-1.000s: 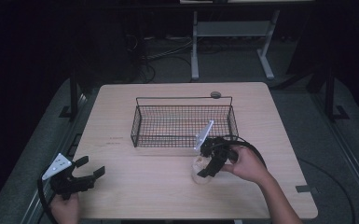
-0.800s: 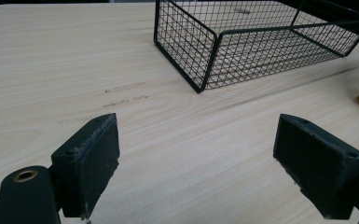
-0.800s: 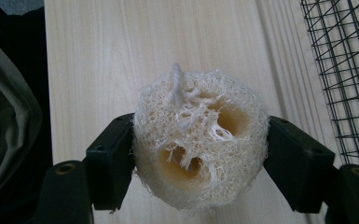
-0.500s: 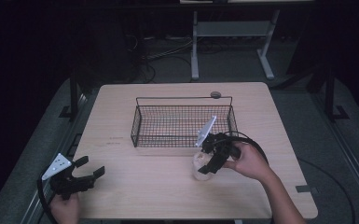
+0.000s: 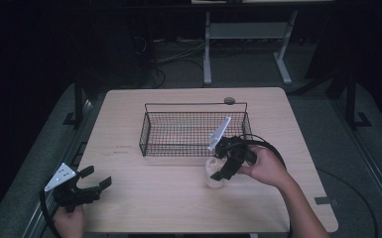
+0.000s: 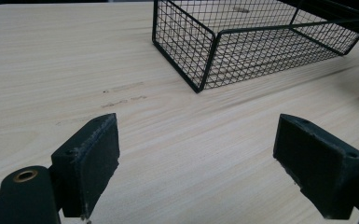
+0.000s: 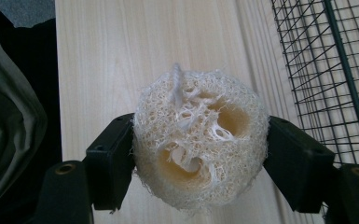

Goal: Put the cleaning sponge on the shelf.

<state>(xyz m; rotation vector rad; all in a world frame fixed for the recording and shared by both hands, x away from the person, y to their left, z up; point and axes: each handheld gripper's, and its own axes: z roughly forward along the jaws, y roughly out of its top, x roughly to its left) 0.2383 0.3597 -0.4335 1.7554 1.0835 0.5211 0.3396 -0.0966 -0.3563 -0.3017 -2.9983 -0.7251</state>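
A pale, fibrous loofah sponge [image 7: 198, 140] sits squeezed between the two black pads of my right gripper [image 7: 199, 161], which is shut on it. From above, the loofah [image 5: 213, 176] hangs just over the table in front of the right end of the black wire basket [image 5: 178, 148], with the right gripper [image 5: 222, 169] beside it. My left gripper [image 5: 97, 177] rests low at the table's front left corner. Its jaws stand wide open with nothing between them [image 6: 196, 154].
The wire basket [image 6: 200, 56] stands in the middle of the light wooden table [image 5: 154, 198] and looks empty inside. Its mesh wall [image 7: 326, 60] is close on the right of the held loofah. A small round dark disc [image 5: 229, 100] lies behind the basket.
The right gripper has shifted slightly toward the basket with the loofah in it. The left gripper has stayed where it was.
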